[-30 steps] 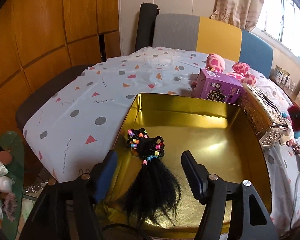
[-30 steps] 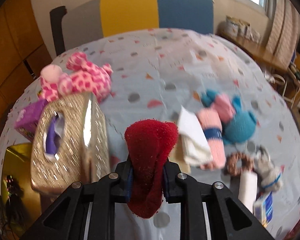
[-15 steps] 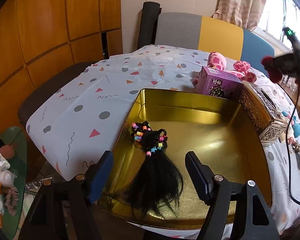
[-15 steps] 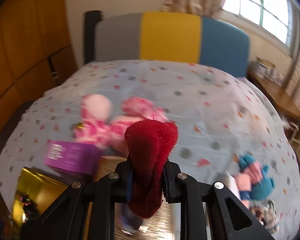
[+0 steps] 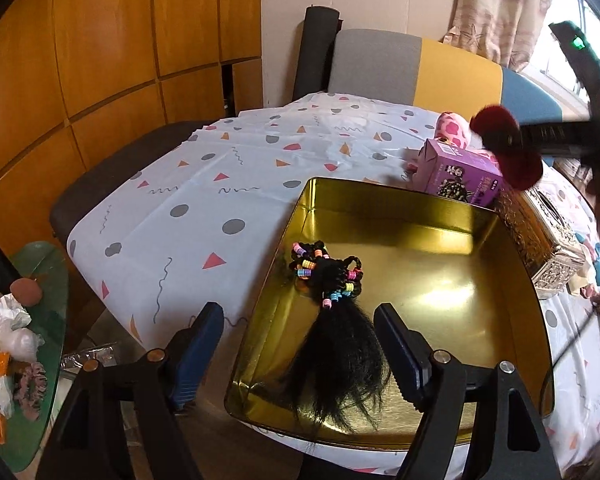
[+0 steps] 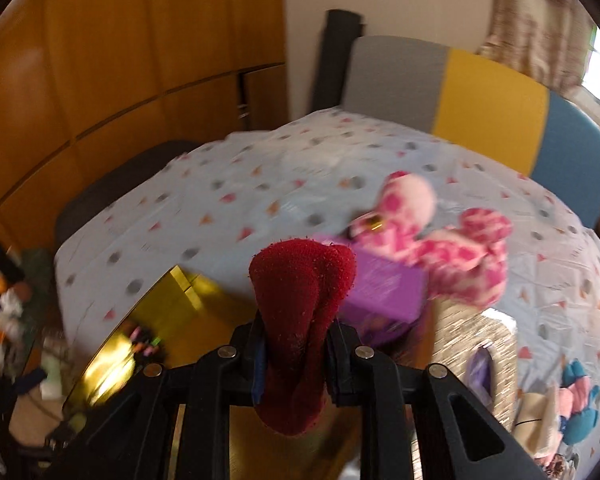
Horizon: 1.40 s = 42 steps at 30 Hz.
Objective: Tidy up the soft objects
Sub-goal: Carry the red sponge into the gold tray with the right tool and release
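Note:
My right gripper [image 6: 296, 354] is shut on a dark red fuzzy cloth [image 6: 300, 304] and holds it in the air above the far right corner of a gold tray [image 5: 476, 216]; the cloth also shows in the left wrist view [image 5: 504, 140]. A black hairpiece with coloured beads [image 5: 332, 308] lies in the tray's near left part. My left gripper [image 5: 300, 344] is open and empty, its fingers on either side of the hairpiece's loose end at the tray's near edge. The gold tray shows blurred in the right wrist view [image 6: 180, 304].
A purple box [image 5: 460, 172], a pink spotted plush [image 6: 432, 236] and a silver tissue box [image 5: 548, 240] stand behind and right of the tray. A blue plush [image 6: 580, 404] lies at the right. A green side table [image 5: 32, 320] with clutter is at the left.
My right gripper has swung left with the red cloth, from over the toys at the right to above the tray's far corner. My left gripper has drawn back slightly.

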Each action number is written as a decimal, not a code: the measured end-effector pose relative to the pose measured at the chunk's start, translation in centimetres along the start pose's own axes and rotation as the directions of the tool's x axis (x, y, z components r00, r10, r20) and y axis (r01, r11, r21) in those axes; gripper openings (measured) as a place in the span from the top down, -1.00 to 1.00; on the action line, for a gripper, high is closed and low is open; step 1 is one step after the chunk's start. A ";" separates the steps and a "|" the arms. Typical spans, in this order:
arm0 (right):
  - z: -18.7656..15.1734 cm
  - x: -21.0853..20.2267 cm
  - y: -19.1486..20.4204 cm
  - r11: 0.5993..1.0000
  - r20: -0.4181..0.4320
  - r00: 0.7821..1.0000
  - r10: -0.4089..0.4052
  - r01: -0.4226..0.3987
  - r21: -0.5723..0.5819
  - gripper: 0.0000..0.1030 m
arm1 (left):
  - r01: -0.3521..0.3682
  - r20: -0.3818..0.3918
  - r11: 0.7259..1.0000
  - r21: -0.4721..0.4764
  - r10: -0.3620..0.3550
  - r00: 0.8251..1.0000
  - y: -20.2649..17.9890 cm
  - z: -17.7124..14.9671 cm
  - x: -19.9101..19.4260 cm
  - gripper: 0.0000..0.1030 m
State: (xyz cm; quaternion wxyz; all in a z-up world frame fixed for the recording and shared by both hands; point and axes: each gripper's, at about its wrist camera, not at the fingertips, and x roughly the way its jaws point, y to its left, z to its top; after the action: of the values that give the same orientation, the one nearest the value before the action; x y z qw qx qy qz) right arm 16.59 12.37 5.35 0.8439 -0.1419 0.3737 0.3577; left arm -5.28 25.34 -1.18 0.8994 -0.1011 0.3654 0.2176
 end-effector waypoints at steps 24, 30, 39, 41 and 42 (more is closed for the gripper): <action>-9.2 4.1 5.0 0.970 -0.159 0.973 0.169 -0.136 0.201 0.59 | -0.041 0.023 0.998 -0.039 0.042 0.999 1.4 -0.9 -1.2 -0.72; -5.8 6.9 5.0 0.958 -0.142 0.976 0.164 -0.123 0.261 0.42 | -0.050 0.010 0.997 -0.056 0.050 0.999 2.1 -1.0 -0.8 -0.72; -5.7 6.0 4.9 0.958 -0.115 0.977 0.181 -0.149 0.245 -0.16 | -0.026 0.016 0.997 -0.069 0.027 0.999 1.9 -0.7 -0.7 -0.88; -6.4 5.4 4.8 0.967 -0.114 0.980 0.163 -0.136 0.216 -0.16 | -0.023 0.019 0.998 -0.066 0.025 1.000 1.6 -0.5 -0.7 -0.88; -7.0 4.9 4.8 0.972 -0.113 0.982 0.148 -0.124 0.198 -0.16 | -0.024 0.019 0.998 -0.056 0.025 0.999 1.3 -0.4 -0.7 -0.88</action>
State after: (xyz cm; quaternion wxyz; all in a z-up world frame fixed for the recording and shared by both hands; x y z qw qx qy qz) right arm 11.79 14.60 -2.82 0.8016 -0.0572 0.4679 0.3677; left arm -6.63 26.11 -1.00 0.8971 -0.1194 0.3513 0.2397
